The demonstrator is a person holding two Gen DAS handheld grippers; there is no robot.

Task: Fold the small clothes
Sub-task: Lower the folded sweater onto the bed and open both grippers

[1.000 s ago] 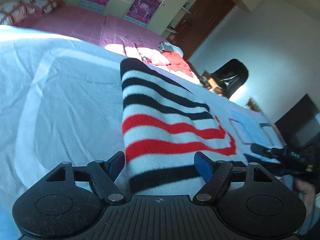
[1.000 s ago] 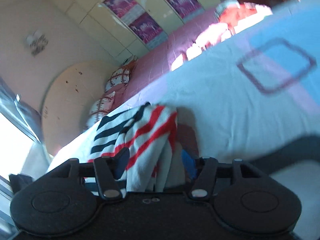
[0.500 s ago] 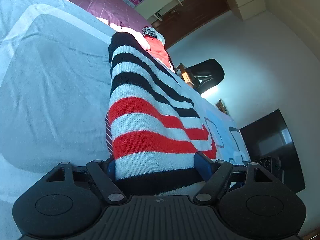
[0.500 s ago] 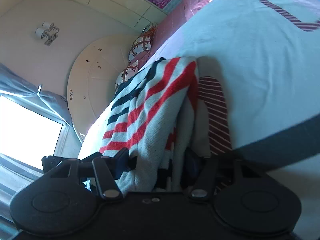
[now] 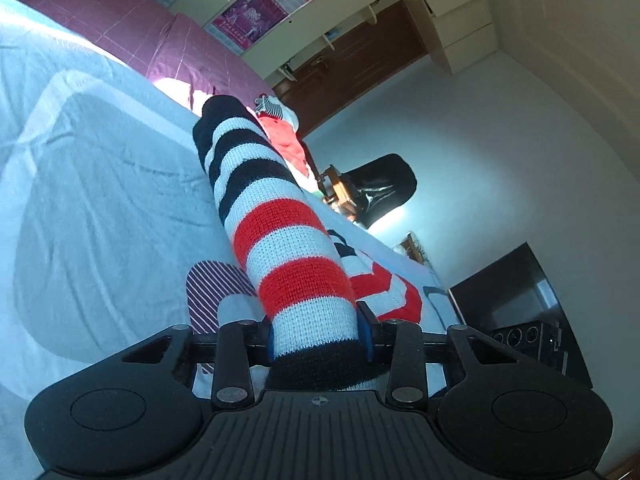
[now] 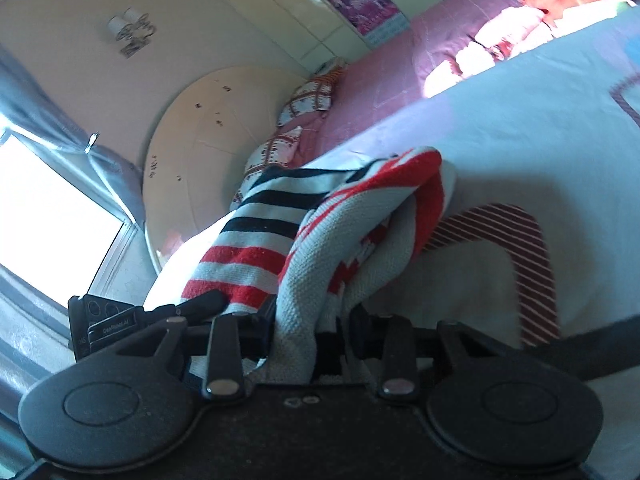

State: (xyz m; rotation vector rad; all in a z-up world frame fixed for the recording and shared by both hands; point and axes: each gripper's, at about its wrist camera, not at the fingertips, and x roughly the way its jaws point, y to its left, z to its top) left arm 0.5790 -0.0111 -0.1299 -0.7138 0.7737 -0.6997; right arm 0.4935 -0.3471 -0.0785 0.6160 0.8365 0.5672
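I am closing my left gripper [image 5: 320, 340] and right gripper [image 6: 310, 340] on the striped sweater [image 5: 280, 232], both pinching its near edge. Its length is stretching straight ahead from both claws across the bed [image 5: 100, 200].

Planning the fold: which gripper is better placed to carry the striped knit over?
Left, probably: the left gripper closes on one tidy band of the striped knit; the right gripper closes on bunched folds.

Place: a home bedroom
Signs: bed [image 5: 100, 184] with pillows [image 6: 308, 98], rounded headboard [image 6: 208, 136], wall cupboards [image 5: 452, 20], curtained window [image 6: 44, 216]
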